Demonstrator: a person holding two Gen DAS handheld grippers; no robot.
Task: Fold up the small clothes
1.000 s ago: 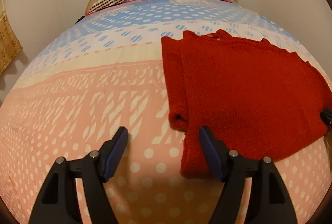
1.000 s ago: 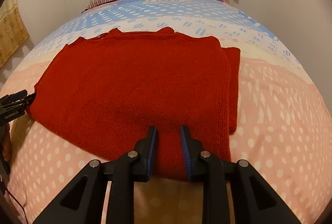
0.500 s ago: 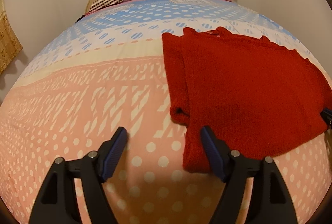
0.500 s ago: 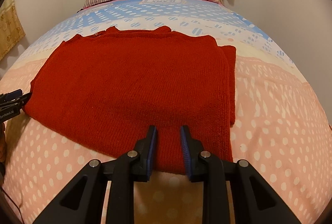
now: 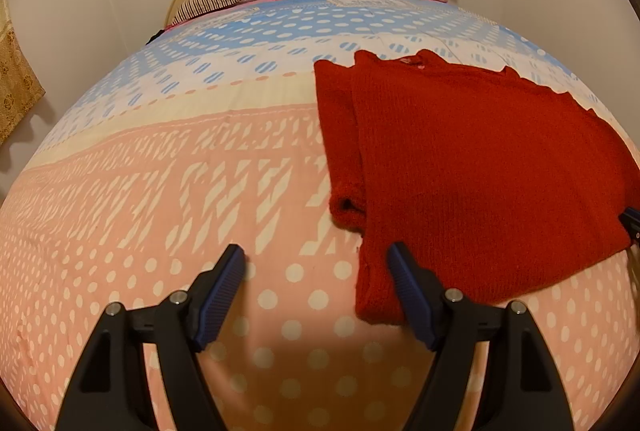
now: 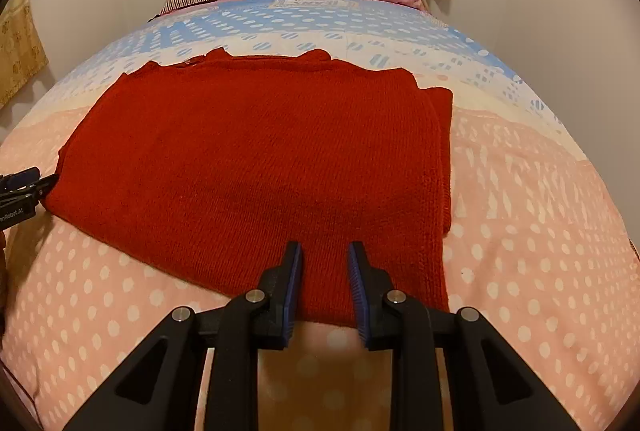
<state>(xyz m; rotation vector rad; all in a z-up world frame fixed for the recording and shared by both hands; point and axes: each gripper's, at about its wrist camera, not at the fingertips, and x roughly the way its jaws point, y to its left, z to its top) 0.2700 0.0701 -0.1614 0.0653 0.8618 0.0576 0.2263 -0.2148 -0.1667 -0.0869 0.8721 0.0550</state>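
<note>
Little has moved since the earlier frames: the sweater sits a touch lower in the right wrist view, and neither gripper has shifted much.

The bed, under a dotted pink and blue cover, carries the red sweater, which lies flat across its middle, with its hem toward the foot edge and its neckline toward the headboard. Both sleeves look tucked under the body, so the side folds seem done. What is left, by my reading, is the lengthwise fold, hem up to neckline, and perhaps one more to make it compact.

The left gripper hovers by the sweater's near left corner, jaws wide, with nothing between them but cover and the sweater's edge. The right gripper is over the hem, jaws narrow and apparently gripping nothing.
</note>
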